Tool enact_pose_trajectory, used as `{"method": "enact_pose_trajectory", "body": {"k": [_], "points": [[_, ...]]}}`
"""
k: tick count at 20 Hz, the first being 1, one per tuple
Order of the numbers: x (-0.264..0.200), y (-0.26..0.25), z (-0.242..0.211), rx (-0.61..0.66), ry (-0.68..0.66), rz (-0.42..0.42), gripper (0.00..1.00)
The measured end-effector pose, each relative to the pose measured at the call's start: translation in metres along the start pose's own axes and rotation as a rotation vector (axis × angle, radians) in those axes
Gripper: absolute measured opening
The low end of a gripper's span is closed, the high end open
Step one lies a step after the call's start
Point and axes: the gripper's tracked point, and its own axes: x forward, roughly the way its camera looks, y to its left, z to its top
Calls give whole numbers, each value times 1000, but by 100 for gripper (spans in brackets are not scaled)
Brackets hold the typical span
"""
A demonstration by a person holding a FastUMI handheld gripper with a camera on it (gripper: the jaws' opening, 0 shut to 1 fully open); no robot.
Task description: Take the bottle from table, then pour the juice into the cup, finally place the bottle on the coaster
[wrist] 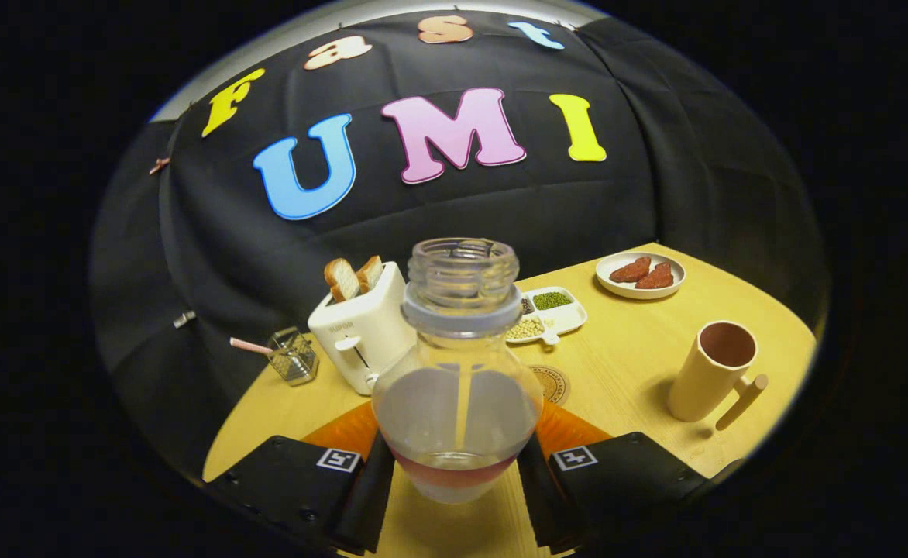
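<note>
A clear bottle [458,364] with an open threaded neck and a little reddish juice at its bottom stands upright between my two fingers. My gripper [455,473] is shut on the bottle, one black pad pressing each side of its round belly. The tan cup [713,370] with a stick handle stands on the wooden table to the right of the fingers, its mouth open and brown inside. A round wooden coaster [553,384] lies on the table just behind the bottle, partly hidden by it.
A white toaster [361,333] holding two bread slices stands behind the bottle on the left. Left of it is a small wire basket [293,356]. A divided dish of beans [551,312] and a plate with two meat pieces [640,275] sit farther back.
</note>
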Motion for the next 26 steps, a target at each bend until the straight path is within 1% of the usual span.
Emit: {"method": "enact_pose_trajectory", "body": {"k": [5,7,9,14,17,21,23,26], "points": [[-12,-10,40,205,-16,63,74],[-15,-17,51,280,-14,73,74],[-17,-26,55,347,2,70,74],[-24,-38,73,536,34,119,74],[-18,-58,72,603,56,103,73],[-15,-81,75,764,77,97,73],[-11,-91,67,820,108,83,73],[-8,-96,62,925,147,85,73]]}}
